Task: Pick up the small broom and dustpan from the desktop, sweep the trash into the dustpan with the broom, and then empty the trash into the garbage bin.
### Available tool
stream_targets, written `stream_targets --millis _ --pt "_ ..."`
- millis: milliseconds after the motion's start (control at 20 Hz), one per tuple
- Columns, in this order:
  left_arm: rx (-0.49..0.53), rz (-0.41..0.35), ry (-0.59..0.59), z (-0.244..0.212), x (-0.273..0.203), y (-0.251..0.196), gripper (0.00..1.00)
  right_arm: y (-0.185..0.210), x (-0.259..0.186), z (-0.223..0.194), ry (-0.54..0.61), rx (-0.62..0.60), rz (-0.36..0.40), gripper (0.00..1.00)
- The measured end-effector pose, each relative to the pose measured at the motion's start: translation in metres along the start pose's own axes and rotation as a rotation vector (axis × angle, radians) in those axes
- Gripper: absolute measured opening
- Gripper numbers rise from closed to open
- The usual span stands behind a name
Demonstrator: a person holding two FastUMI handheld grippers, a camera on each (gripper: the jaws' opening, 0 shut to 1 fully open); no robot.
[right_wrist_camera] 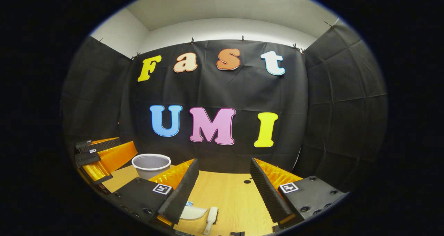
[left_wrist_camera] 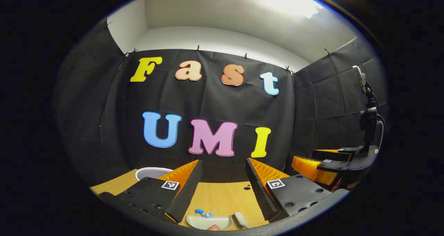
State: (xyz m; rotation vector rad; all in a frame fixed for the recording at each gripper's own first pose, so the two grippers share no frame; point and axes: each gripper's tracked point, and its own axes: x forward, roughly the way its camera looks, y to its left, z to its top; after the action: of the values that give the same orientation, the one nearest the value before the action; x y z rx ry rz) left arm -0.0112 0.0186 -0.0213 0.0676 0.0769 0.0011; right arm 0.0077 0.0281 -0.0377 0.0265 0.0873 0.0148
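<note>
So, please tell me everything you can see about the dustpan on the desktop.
The dustpan is small and whitish, looks like plastic, and lies flat on the wooden desktop. Its pan is shallow with a curved edge. The small broom lies beside it, blue trash just behind. Neither pair of tongs touches it; its handle cannot be made out.

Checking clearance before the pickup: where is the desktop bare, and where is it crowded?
Bare wood runs from the dustpan and broom back to the small dark hole near the cloth wall, and to the right of the broom. It is crowded at the near edge: blue trash, dustpan and broom lie close together. The garbage bin takes the far-left corner.
</note>
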Motion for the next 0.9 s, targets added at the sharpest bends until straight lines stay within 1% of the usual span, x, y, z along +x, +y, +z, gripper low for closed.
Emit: stream_targets --millis 250,550,700,800,900 --pt "0.011 0.014 0.06 -0.019 -0.001 0.01 0.74 0.004 0.007 -0.016 0.039 0.018 0.002 0.96" --pt "-0.015 -0.01 0.146 -0.05 0.004 0.01 0.74 0.01 0.018 -0.039 0.092 0.049 0.014 0.96" --pt "-0.012 -0.029 0.248 -0.084 0.008 0.006 0.75 0.013 0.026 -0.06 0.139 0.048 0.031 0.96" --pt "-0.027 -0.069 0.356 -0.117 0.007 0.001 0.75 0.015 0.032 -0.079 0.186 0.064 0.047 0.96" --pt "-0.045 -0.069 0.446 -0.146 0.008 0.004 0.75 0.014 0.04 -0.101 0.233 0.068 0.052 0.96"
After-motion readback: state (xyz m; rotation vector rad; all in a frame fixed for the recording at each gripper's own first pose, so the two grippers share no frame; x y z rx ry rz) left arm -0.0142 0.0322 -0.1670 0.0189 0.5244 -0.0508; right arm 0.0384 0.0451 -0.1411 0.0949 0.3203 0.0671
